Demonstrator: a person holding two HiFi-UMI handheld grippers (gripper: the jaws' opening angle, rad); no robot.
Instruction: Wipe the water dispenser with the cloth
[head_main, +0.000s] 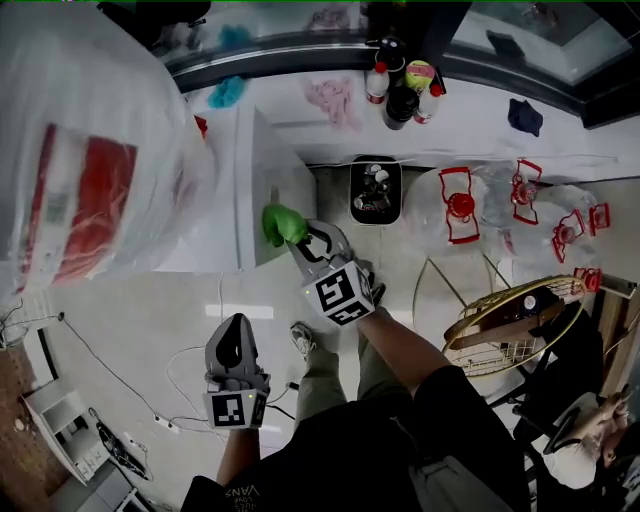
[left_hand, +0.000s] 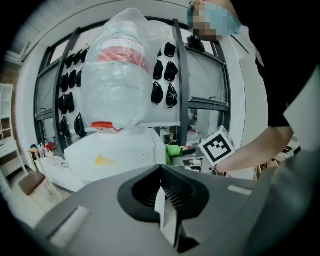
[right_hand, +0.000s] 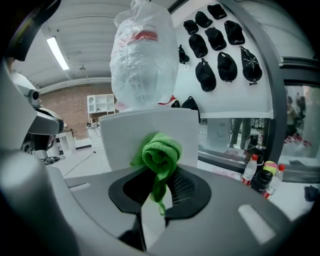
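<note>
The white water dispenser (head_main: 255, 185) stands at the left, topped by a big bottle wrapped in clear plastic (head_main: 90, 150). My right gripper (head_main: 300, 238) is shut on a bunched green cloth (head_main: 283, 222), which lies against the dispenser's side near its lower edge. In the right gripper view the cloth (right_hand: 160, 155) sticks up from the right gripper (right_hand: 159, 192), with the dispenser (right_hand: 150, 132) just behind it. My left gripper (head_main: 232, 342) hangs lower, away from the dispenser, shut and holding nothing. The left gripper view shows that gripper (left_hand: 162, 200), the dispenser (left_hand: 115, 155) and the cloth (left_hand: 175, 150).
Several bottles (head_main: 400, 85) stand on the counter beyond. A black bin (head_main: 375, 190) and empty water jugs with red handles (head_main: 460, 205) sit on the floor to the right, with a gold wire rack (head_main: 510, 320) nearer. Cables and a power strip (head_main: 165, 425) lie low left.
</note>
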